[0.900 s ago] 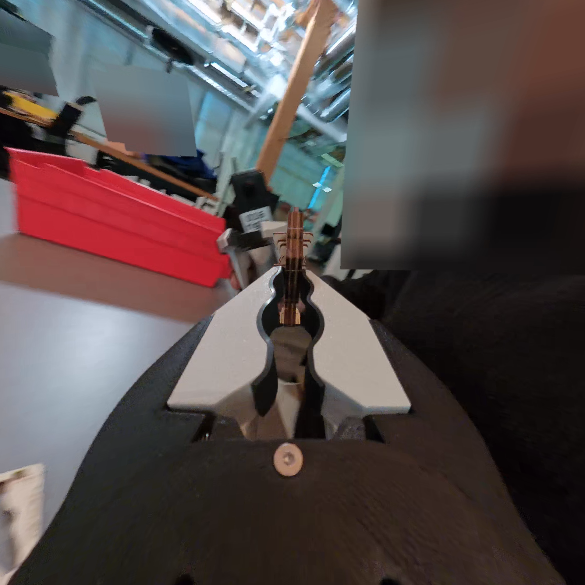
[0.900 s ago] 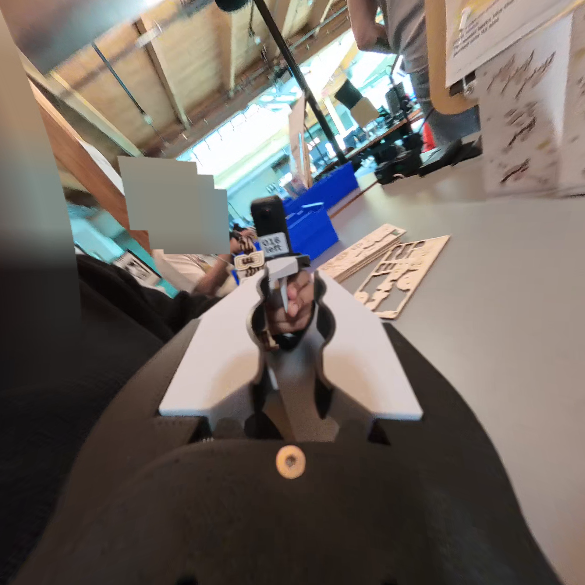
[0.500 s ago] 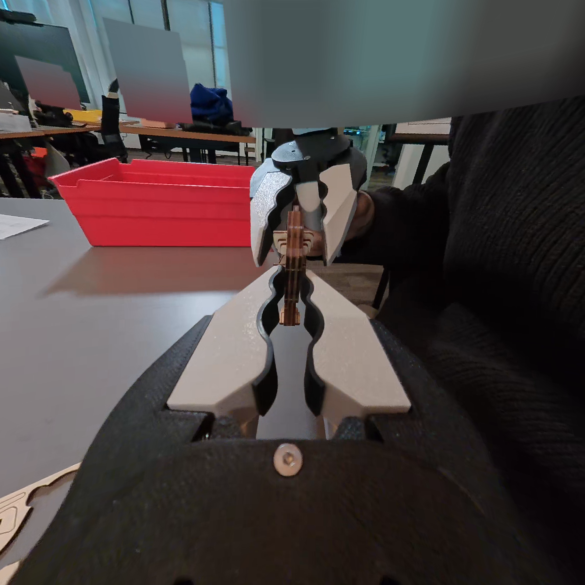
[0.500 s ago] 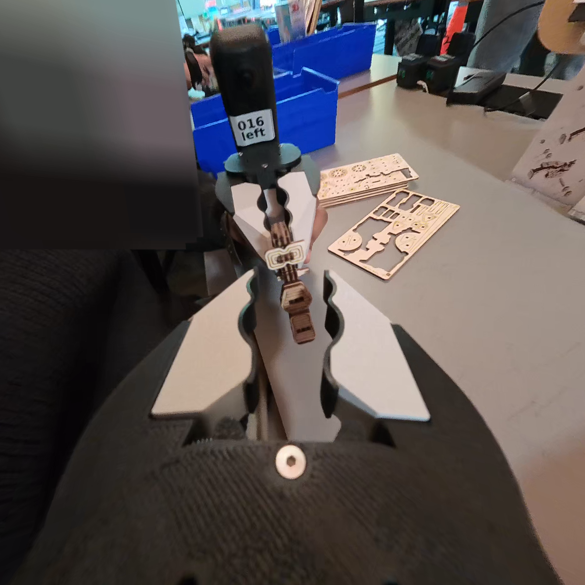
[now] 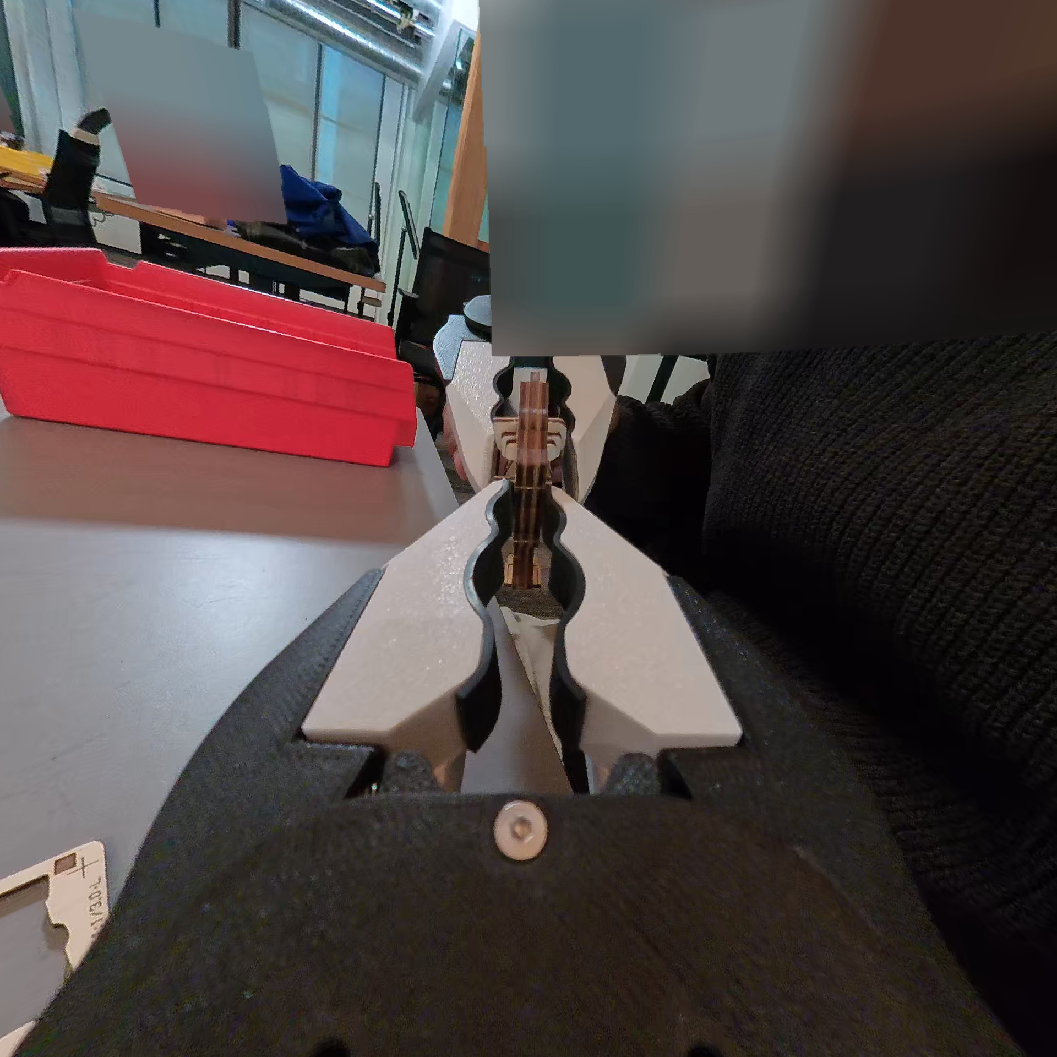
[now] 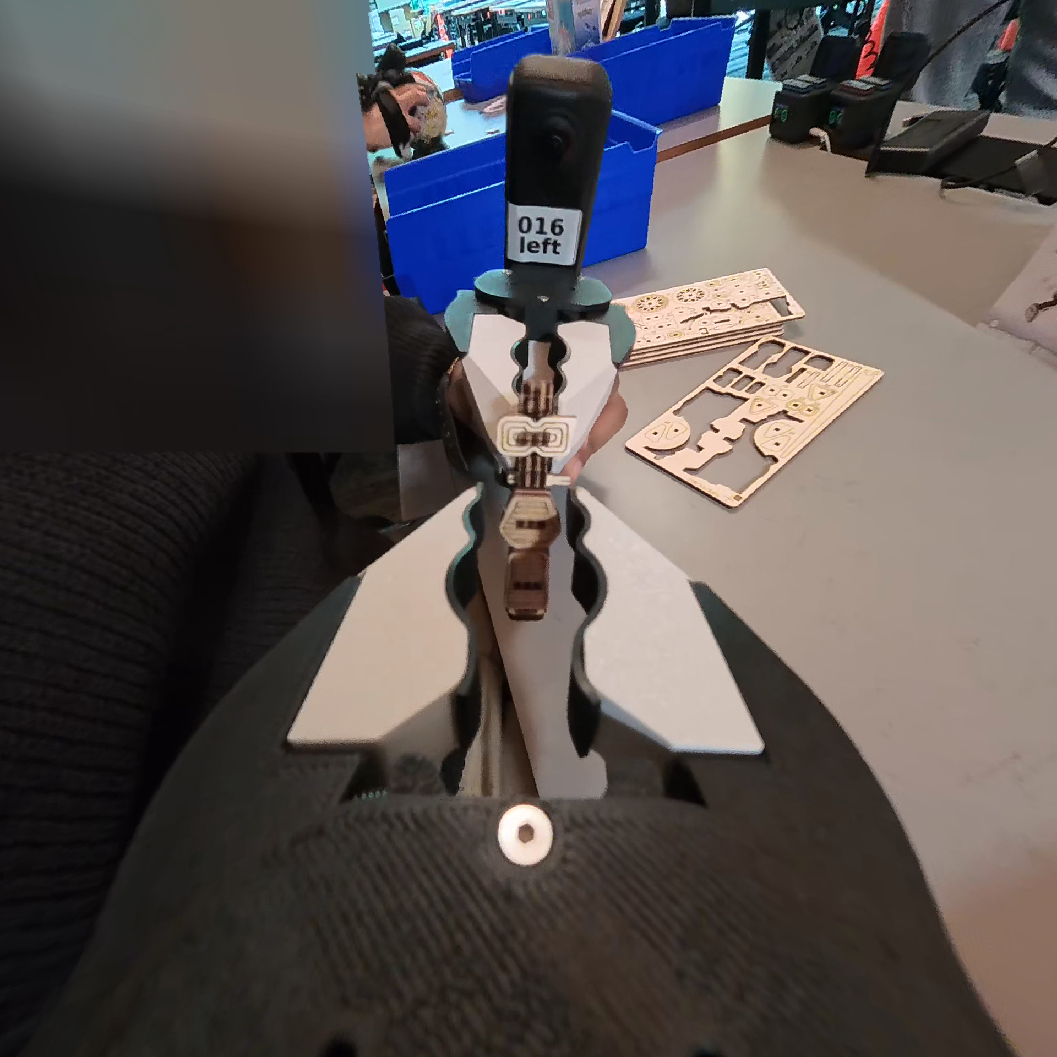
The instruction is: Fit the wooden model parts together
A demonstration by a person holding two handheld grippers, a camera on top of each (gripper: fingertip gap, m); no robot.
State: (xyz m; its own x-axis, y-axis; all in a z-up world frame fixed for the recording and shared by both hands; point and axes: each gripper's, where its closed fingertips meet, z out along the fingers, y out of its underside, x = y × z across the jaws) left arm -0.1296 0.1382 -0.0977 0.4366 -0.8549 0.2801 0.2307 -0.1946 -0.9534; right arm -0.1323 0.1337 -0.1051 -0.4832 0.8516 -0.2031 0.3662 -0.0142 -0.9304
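Table (image 6: 858,629) first: grey, with a stack of uncut wooden sheets (image 6: 715,317) and one punched-out sheet (image 6: 761,417) lying well apart from the work. Above its near edge the left hand-held gripper (image 5: 529,503) is clamped on one end of the wooden model (image 5: 529,457), a thin layered stick of laser-cut ply with a crosswise plate slotted on. The right hand-held gripper (image 6: 523,503) stands spread around the free end, touching nothing that I can see. That model looks light, stiff and brittle along its tabs; I would pinch the flat faces of the stem, never the thin plate.
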